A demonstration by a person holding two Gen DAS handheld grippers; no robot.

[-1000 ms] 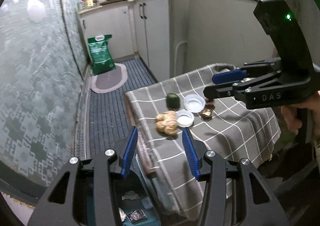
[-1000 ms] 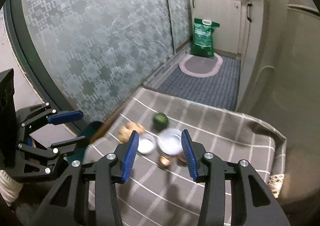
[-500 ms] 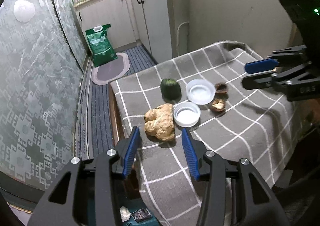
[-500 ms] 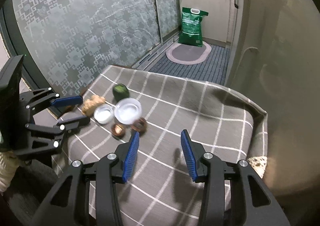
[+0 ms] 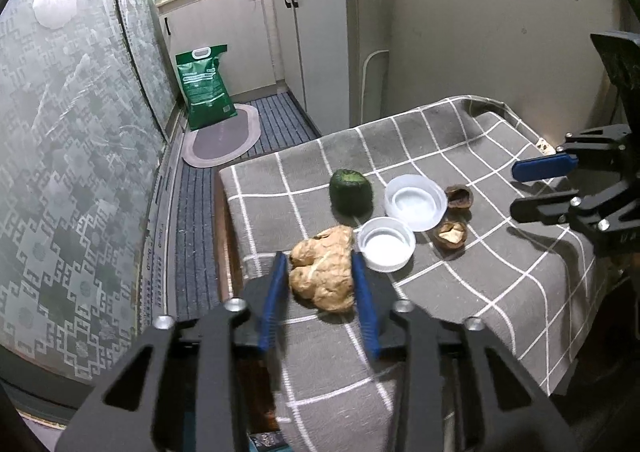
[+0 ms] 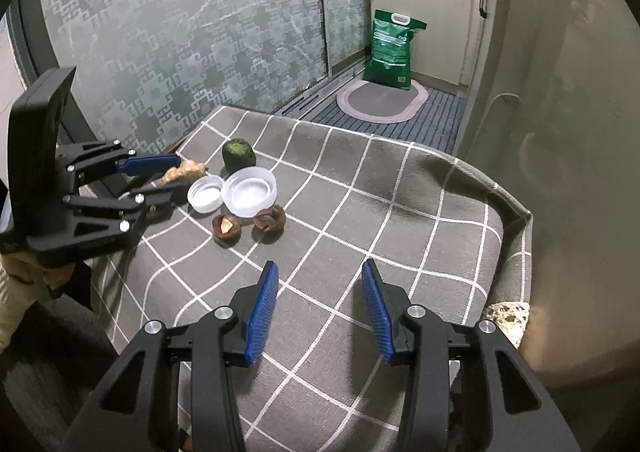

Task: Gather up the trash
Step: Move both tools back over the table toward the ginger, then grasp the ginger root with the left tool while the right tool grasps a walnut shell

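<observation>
A knobbly tan ginger root (image 5: 322, 279) lies near the left edge of a grey checked tablecloth (image 5: 500, 284). My left gripper (image 5: 320, 266) is open with its blue fingers on either side of the ginger; it also shows in the right wrist view (image 6: 154, 175) around the ginger (image 6: 182, 173). Beside the ginger are a small white lid (image 5: 386, 244), a larger white lid (image 5: 415, 202), a dark green fruit piece (image 5: 350, 191) and two brown nut shells (image 5: 451, 235). My right gripper (image 6: 318, 306) is open and empty above the cloth, nearer than the shells (image 6: 226, 226).
A green sack (image 5: 206, 85) stands on an oval mat (image 5: 222, 137) on the striped floor. Patterned glass doors (image 5: 72, 155) run along the left. White cabinets (image 5: 312, 31) and a pale wall stand behind the table. A bin corner shows below the table edge (image 5: 264, 440).
My left gripper has moved forward and down over the table until its fingers sit on either side of the ginger. My right gripper has drawn back toward the near side of the cloth.
</observation>
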